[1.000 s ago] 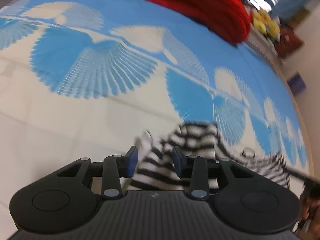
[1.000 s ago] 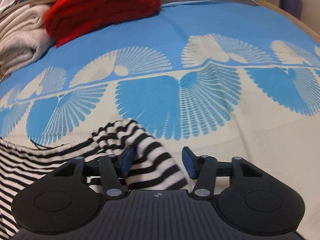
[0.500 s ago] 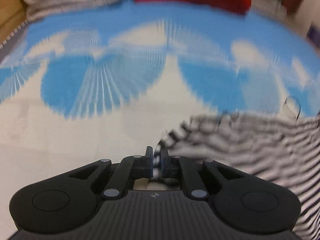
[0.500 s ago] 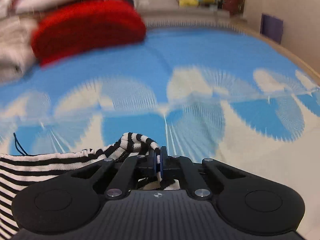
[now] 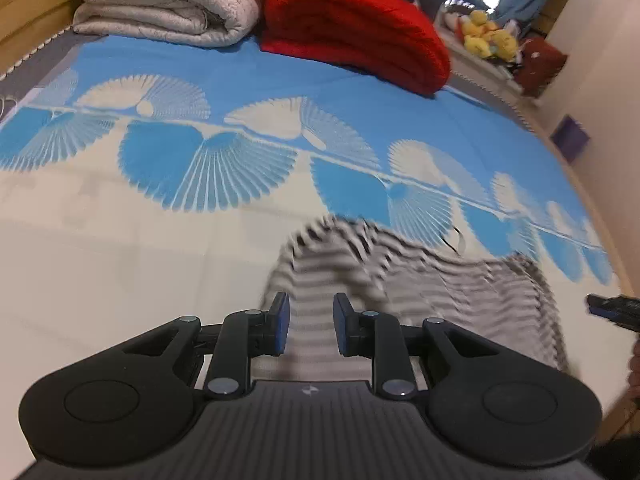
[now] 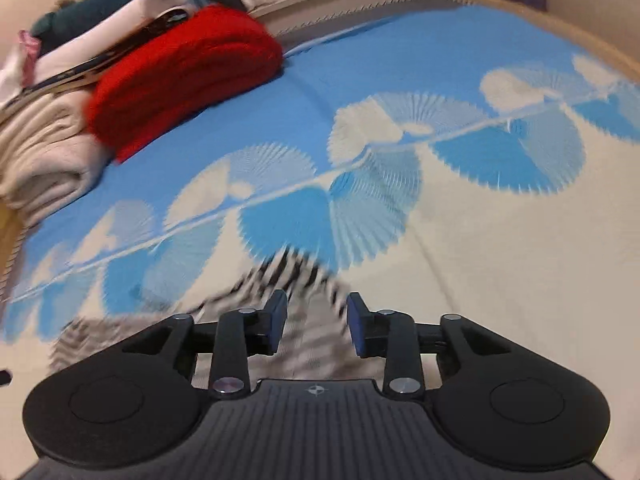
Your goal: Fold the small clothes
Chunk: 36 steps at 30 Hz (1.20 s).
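We judge one fold just laid, more folds and smoothing left; striped top lies blurred on bedspread ahead of and below jaws, touching neither pair. Left gripper and right gripper tilt down; jaws have just been opening, nothing pinched

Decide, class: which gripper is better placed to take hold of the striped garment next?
Neither clearly. The left gripper and right gripper both stand open over the striped garment, jaws just reopened, gripping nothing.
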Each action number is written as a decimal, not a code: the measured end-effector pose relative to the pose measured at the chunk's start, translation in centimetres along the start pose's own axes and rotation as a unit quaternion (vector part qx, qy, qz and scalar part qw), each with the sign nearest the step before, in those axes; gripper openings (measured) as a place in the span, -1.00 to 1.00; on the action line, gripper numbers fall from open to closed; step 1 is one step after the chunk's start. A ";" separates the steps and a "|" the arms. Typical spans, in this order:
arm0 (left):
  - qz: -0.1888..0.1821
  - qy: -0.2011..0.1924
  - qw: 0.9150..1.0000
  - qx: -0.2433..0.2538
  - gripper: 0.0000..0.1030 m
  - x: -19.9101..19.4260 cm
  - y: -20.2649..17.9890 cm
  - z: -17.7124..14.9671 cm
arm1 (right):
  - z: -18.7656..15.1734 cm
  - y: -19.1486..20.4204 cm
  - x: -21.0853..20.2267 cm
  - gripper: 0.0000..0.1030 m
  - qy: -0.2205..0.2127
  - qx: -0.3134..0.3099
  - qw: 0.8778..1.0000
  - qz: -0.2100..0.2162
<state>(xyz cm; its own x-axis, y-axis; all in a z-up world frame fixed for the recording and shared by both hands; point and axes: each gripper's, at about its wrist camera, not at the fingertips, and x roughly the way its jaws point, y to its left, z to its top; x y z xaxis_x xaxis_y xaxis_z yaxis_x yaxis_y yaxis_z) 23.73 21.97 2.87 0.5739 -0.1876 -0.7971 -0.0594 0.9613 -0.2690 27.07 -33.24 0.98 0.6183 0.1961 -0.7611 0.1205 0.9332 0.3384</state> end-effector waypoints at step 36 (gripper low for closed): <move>0.048 0.140 0.989 0.004 -0.93 3.8 4.0 -7.8 | -10.2 -5.8 0.7 -0.94 0.160 -0.049 0.984 -0.058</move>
<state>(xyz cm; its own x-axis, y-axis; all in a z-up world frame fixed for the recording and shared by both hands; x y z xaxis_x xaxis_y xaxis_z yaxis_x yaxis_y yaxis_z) 19.29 23.51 -5.44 0.3176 -0.1437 -0.9373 -0.0952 0.9786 -0.1823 18.86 -35.50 -7.14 0.3273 0.1570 -0.9318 0.0912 0.9762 0.1965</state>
